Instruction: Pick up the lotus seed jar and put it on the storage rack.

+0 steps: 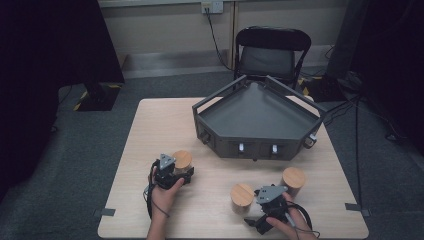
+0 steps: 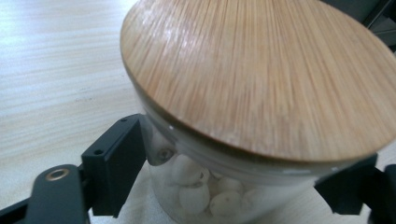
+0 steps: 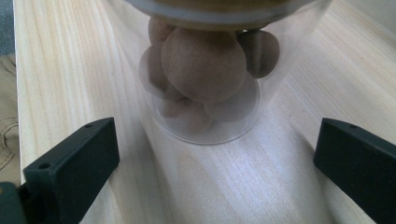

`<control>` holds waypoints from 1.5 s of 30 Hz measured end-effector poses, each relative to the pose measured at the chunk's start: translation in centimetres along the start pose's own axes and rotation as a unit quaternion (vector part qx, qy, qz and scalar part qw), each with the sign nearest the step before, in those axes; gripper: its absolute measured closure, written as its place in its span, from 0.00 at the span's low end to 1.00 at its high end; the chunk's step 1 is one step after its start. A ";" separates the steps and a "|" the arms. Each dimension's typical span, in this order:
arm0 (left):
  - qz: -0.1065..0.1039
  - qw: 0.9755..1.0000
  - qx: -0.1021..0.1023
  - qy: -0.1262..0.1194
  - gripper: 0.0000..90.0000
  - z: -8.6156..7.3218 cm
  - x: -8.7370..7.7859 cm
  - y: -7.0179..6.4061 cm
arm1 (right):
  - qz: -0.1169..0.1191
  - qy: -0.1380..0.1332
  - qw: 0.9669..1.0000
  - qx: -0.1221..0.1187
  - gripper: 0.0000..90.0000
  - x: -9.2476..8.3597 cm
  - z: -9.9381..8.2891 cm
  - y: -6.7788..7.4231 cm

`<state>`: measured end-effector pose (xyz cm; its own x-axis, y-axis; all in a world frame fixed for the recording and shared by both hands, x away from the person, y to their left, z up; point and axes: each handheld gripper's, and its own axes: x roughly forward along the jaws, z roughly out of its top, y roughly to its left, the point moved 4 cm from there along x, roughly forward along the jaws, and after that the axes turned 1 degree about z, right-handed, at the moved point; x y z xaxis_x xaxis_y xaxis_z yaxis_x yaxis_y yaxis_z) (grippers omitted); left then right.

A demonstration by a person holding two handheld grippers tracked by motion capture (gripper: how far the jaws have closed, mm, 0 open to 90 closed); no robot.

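Observation:
A glass jar with a round bamboo lid [image 1: 181,160] stands at the table's near left; it holds small white pieces [image 2: 194,196]. My left gripper [image 1: 183,175] [image 2: 243,156] has its black jaws against the glass on both sides, just under the lid [image 2: 261,74]. A second bamboo-lidded jar [image 1: 241,197] of brown balls [image 3: 203,65] stands upright near the front edge. My right gripper [image 1: 259,199] [image 3: 219,135] faces it with its jaws wide apart, and the jar sits just beyond the fingertips, untouched.
A third lidded jar [image 1: 293,180] stands right of my right hand. A dark grey angular tray [image 1: 260,149] takes up the far right of the table [image 1: 150,130]. A black folding chair [image 1: 270,52] stands behind it.

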<state>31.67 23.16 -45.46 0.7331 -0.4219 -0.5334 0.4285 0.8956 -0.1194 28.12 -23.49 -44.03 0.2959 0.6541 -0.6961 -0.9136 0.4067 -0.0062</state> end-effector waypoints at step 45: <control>-0.014 0.999 0.045 -0.002 0.29 0.6 -0.7 -1.4 | 0.000 0.000 1.000 0.000 0.00 0.0 0.0 0.0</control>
<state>30.92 22.10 -44.43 0.7229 -0.4467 -0.5272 0.4939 0.8676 -0.0578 28.12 -23.48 -44.03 0.2960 0.6540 -0.6962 -0.9135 0.4067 -0.0064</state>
